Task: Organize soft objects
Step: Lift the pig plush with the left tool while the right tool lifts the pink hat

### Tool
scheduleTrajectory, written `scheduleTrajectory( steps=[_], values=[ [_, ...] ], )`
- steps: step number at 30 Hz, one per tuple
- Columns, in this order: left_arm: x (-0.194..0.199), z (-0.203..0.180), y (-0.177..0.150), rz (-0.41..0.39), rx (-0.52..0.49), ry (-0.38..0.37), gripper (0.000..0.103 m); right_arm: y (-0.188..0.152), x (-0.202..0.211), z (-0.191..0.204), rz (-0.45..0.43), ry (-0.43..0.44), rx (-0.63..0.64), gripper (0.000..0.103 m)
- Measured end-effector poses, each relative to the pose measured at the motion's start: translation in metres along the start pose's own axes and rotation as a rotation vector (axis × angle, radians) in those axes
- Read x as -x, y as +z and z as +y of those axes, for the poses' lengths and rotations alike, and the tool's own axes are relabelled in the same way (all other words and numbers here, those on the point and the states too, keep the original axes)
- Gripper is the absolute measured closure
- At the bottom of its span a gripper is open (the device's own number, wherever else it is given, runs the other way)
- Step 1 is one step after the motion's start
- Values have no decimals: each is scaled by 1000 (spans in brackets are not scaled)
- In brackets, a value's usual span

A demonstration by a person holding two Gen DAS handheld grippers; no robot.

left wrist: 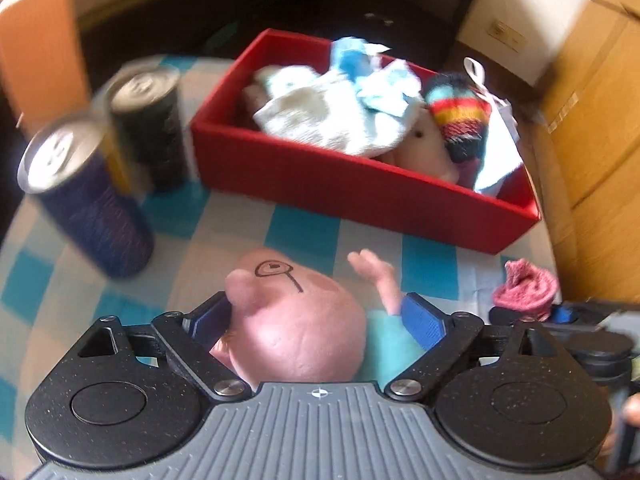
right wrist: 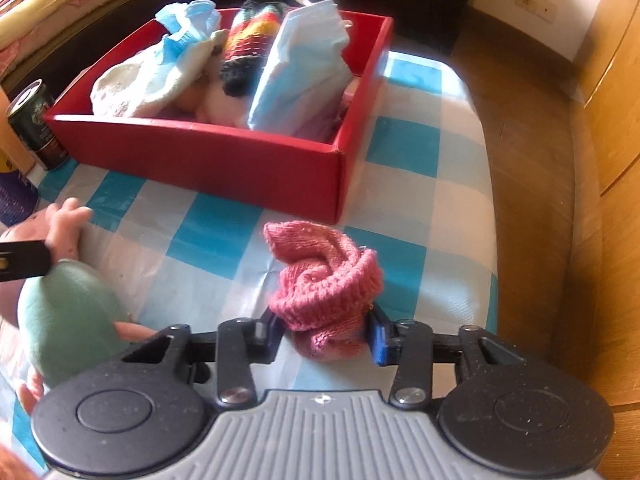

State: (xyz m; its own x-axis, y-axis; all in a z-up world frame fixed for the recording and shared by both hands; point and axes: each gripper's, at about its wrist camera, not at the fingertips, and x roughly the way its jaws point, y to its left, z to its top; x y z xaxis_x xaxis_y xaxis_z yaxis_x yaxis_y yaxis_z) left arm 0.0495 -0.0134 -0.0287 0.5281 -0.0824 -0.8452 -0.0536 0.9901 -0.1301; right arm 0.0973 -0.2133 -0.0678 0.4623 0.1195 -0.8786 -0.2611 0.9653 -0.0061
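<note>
A pink pig plush with a drawn eye and a teal body lies on the checked cloth. My left gripper stands wide open around its head; the blue pads flank it and show no squeeze. The right wrist view shows the toy's green body at the left edge. A rolled pink knitted sock lies to the right of the plush, and my right gripper is shut on its near end, the pads pressed into the knit. The same sock appears at the right of the left wrist view.
A red box just beyond holds a white cloth, blue face masks, a striped knit piece and a plush. A blue can and a dark can stand left of it. The checked table ends at the right above a wooden floor.
</note>
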Motion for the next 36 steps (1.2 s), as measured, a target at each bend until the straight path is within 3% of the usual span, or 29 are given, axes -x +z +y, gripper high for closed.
scheduleTrajectory(
  steps=[2, 3, 5, 13, 26, 36],
  values=[
    [3, -2, 1, -7, -33, 2, 23, 0, 4, 0, -10, 18, -9, 88],
    [7, 0, 2, -23, -39, 12, 42, 0, 6, 0, -19, 20, -14, 88],
    [13, 9, 10, -16, -10, -49, 46, 2, 13, -3, -43, 28, -36, 89],
    [41, 17, 24, -54, 20, -138, 50, 9, 32, 0, -115, 50, -77, 90],
    [69, 13, 58, -189, 34, -135, 51, 29, 64, 10, -242, 100, -108, 90],
    [66, 11, 103, -279, 39, -132, 51, 63, 76, 14, -341, 133, -168, 90]
  ],
)
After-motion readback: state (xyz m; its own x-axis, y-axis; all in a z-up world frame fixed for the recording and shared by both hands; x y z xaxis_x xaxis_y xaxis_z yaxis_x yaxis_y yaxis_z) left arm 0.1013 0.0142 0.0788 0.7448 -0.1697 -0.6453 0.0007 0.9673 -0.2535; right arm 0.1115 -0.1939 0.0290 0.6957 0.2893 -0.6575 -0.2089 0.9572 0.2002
